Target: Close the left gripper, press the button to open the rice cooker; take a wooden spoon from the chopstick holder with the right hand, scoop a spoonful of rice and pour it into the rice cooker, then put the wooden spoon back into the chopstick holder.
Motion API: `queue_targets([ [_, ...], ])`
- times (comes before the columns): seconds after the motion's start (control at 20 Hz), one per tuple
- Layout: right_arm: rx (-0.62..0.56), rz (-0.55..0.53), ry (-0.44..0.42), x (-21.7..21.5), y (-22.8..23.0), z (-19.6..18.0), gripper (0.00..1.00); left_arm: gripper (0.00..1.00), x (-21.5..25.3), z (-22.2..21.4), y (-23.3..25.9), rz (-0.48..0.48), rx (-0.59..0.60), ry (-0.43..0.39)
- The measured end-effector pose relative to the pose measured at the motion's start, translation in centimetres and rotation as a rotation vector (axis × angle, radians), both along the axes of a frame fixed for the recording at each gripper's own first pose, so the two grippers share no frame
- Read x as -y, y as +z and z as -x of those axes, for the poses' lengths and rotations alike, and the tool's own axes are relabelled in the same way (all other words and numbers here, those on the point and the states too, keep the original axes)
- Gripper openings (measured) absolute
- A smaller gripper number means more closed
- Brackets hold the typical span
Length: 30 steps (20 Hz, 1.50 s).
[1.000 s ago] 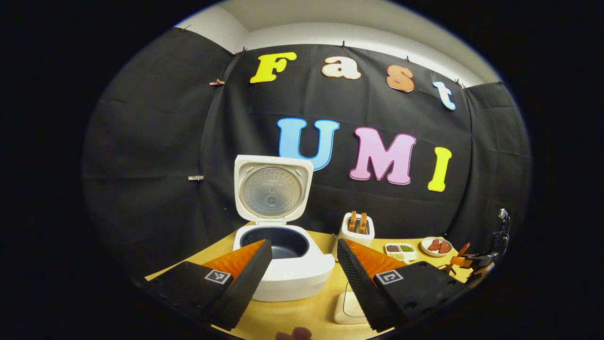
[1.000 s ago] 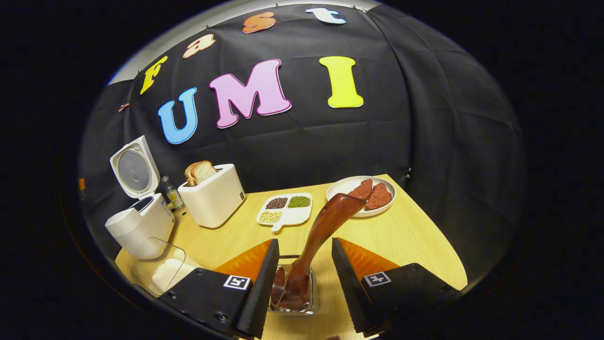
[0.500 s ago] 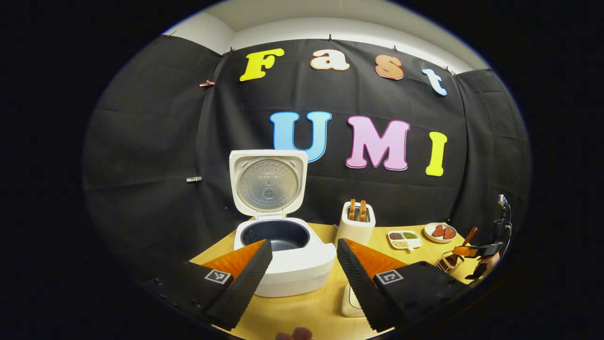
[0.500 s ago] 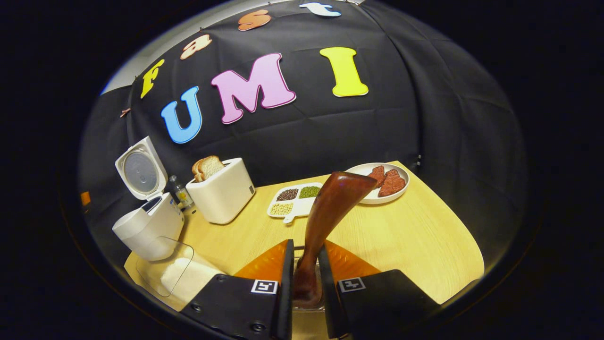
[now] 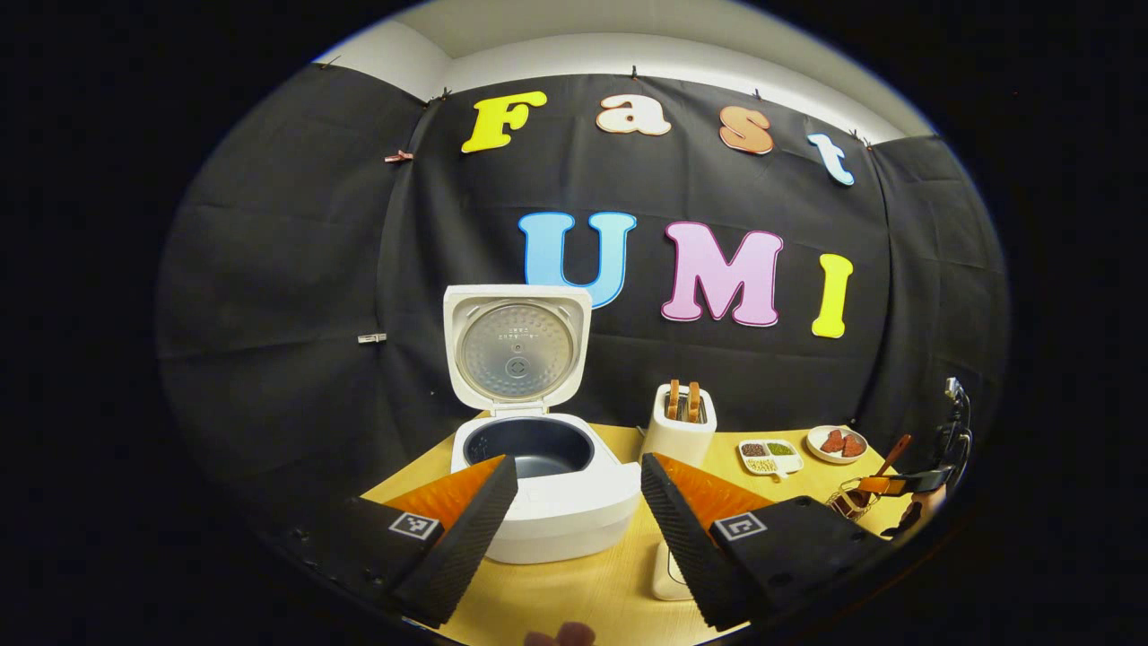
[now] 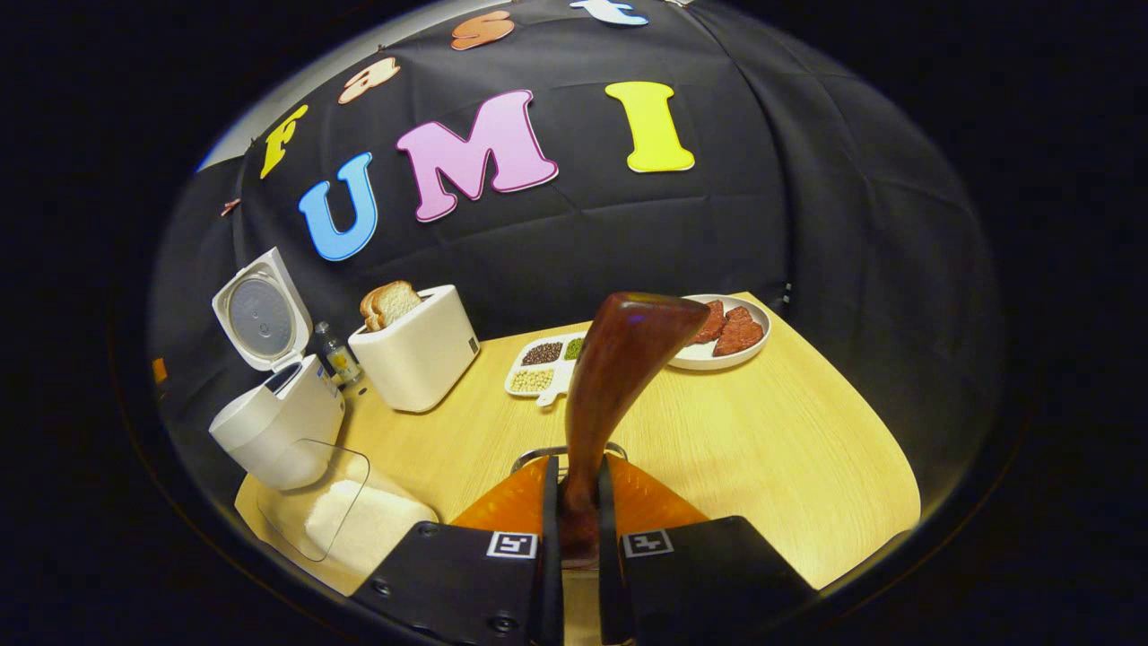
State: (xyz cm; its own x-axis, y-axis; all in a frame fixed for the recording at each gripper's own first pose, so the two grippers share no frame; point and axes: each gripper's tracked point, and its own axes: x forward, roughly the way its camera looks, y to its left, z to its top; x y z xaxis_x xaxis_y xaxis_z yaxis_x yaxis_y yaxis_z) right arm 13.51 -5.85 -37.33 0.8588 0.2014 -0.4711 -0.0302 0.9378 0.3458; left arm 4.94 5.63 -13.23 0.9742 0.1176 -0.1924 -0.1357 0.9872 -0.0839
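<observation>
The white rice cooker [image 5: 547, 502] stands with its lid [image 5: 517, 345] raised and its dark pot bare. My left gripper [image 5: 574, 489] hovers open just in front of it, nothing between its fingers. In the right gripper view the wooden spoon [image 6: 619, 368] rises between the fingers of my right gripper [image 6: 577, 468], which is shut on its handle. The metal rim of the chopstick holder [image 6: 529, 456] peeks out just beyond the fingertips. The rice box [image 6: 359, 525] with its clear lid lies at the left, next to the rice cooker [image 6: 269, 422]. The right gripper [image 5: 901, 484] also appears far right in the left gripper view.
A white toaster [image 6: 417, 354] with bread stands behind the holder, a small bottle [image 6: 339, 359] beside it. A divided tray of beans [image 6: 538, 368] and a plate of meat slices [image 6: 717, 357] sit at the back of the wooden table [image 6: 762, 449].
My right gripper went from open around the spoon to shut on its handle, and the spoon now stands higher out of the holder. The left gripper stayed open and barely shifted.
</observation>
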Motion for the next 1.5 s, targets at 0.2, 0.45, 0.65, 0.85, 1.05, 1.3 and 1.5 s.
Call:
queue_targets([
  [0.2,0.053,-0.005,-0.034,0.5,3.6,-0.5,0.15,0.95,-0.7,0.0,0.7,0.004,0.003,-0.002],
  [0.45,0.117,0.054,-0.046,-0.6,9.5,-0.3,0.2,0.95,-1.8,0.0,1.5,0.002,0.013,-0.017],
  [0.65,0.176,0.006,0.009,-6.1,14.1,0.3,0.19,0.96,-3.1,-0.2,1.3,0.007,0.004,-0.012],
  [0.85,0.18,-0.008,0.08,-12.1,15.2,1.7,0.19,0.95,-4.9,-0.5,0.9,0.034,-0.001,0.001],
  [1.05,0.13,0.059,0.152,-17.0,12.3,3.2,0.2,0.95,-6.2,-0.8,1.0,0.031,0.001,0.006],
  [1.3,0.046,0.179,0.186,-19.6,6.8,4.0,0.2,0.96,-7.0,-1.1,1.1,0.003,0.001,0.002],
  [1.5,-0.011,0.26,0.209,-20.6,3.4,4.1,0.2,0.96,-7.3,-1.1,0.9,-0.009,0.0,0.001],
])
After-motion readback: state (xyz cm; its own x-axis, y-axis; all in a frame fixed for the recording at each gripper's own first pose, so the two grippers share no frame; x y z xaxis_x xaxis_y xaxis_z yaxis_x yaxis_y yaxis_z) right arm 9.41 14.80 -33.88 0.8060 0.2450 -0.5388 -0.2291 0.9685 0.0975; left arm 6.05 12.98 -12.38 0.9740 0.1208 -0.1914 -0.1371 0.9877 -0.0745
